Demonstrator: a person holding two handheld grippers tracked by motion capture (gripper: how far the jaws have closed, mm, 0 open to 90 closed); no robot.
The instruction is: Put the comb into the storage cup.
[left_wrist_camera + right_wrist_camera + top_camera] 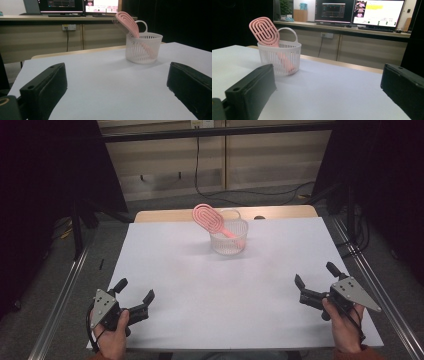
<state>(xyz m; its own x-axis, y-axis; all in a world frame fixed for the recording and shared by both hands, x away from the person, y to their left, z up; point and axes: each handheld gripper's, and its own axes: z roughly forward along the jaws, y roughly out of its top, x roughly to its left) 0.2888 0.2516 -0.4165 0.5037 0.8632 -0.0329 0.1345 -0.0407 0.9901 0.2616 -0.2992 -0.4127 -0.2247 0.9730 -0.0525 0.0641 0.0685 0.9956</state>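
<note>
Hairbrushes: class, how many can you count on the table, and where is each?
1. A pink hairbrush stands tilted in the white slotted basket at the far middle of the table, handle down, head leaning out over the rim. The slotted walls show nothing else inside.

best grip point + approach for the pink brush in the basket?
Probably the oval head of the pink brush, from above. Its handle sits down inside the white basket, walled in, while the head leans out over the rim toward the left tool, free on both flat faces. Both tools, including the right tool, are open and far off.
</note>
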